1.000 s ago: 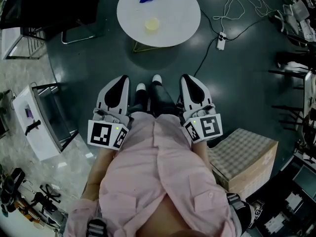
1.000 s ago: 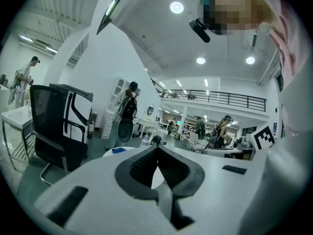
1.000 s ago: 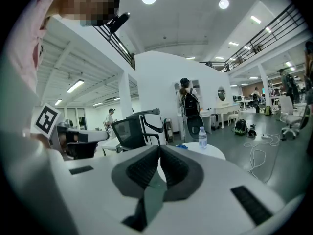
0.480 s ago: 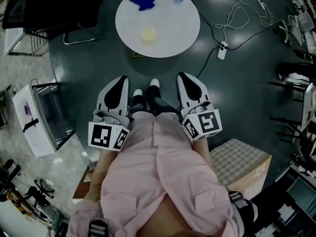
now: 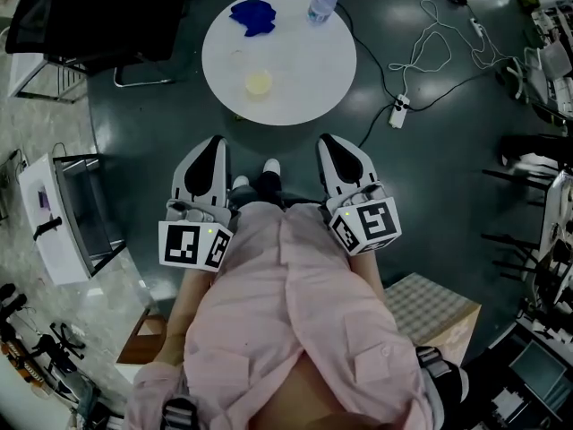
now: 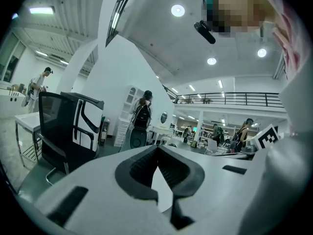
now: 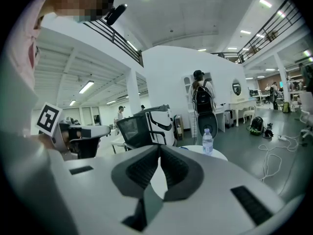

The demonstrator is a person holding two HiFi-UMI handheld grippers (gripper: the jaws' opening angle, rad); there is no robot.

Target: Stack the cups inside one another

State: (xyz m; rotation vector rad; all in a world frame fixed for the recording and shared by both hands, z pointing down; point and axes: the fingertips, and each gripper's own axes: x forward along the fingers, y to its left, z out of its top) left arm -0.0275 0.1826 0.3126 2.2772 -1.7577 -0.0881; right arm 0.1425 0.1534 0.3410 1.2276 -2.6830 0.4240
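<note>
Both your left gripper (image 5: 213,143) and right gripper (image 5: 328,141) have jaws pressed together on nothing, well short of the round table (image 5: 309,79) where the pale yellow cup (image 5: 258,82) sits, so arriving with them unopened could knock it over or shove it away.

A round surface (image 5: 304,70) is shown in smooth matt white, bearing a crumpled blue cloth (image 5: 252,14), a clear plastic bottle (image 5: 321,4) and a translucent yellowish plastic cup (image 5: 259,82), over a dark floor (image 5: 430,177) with a soft sheen. The left gripper (image 5: 213,143) and right gripper (image 5: 329,141) are cased in matt white plastic, their jaws lined with ribbed black pads (image 6: 142,168); a pink cloth shirt (image 5: 286,312) is worn.
</note>
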